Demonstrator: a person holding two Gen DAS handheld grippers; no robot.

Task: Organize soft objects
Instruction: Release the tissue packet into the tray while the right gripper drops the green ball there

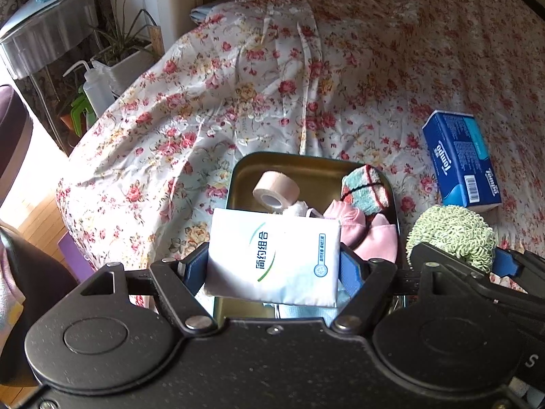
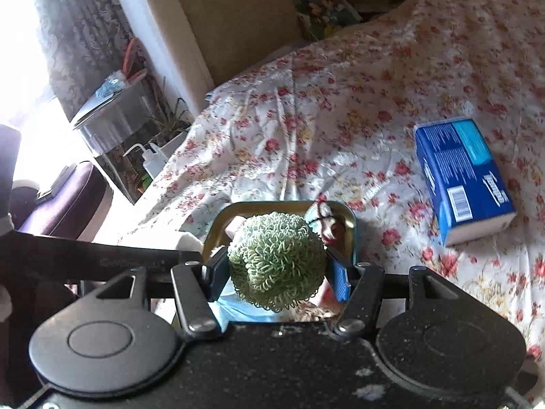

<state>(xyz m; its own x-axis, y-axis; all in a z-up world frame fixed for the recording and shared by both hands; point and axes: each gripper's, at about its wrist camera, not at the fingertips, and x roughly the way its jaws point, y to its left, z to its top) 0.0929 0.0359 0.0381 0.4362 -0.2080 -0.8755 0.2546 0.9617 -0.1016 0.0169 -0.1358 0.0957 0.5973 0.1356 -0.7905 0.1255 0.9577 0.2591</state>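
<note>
My left gripper (image 1: 272, 266) is shut on a white tissue pack (image 1: 274, 259) with green print, held over the near end of a gold metal tin (image 1: 299, 165) on the floral bedspread. The tin holds a beige tape roll (image 1: 276, 191), a fuzzy teal and red sock (image 1: 366, 187) and pink cloth (image 1: 361, 231). My right gripper (image 2: 277, 272) is shut on a green loopy scrubber ball (image 2: 276, 259), above the same tin (image 2: 351, 238). The ball also shows in the left wrist view (image 1: 453, 231), to the right of the tin.
A blue tissue package (image 1: 461, 160) lies on the bed right of the tin; it also shows in the right wrist view (image 2: 463, 177). Left of the bed stand a glass side table (image 1: 44, 44), a squeeze bottle (image 1: 95, 92) and a potted plant (image 1: 126, 47).
</note>
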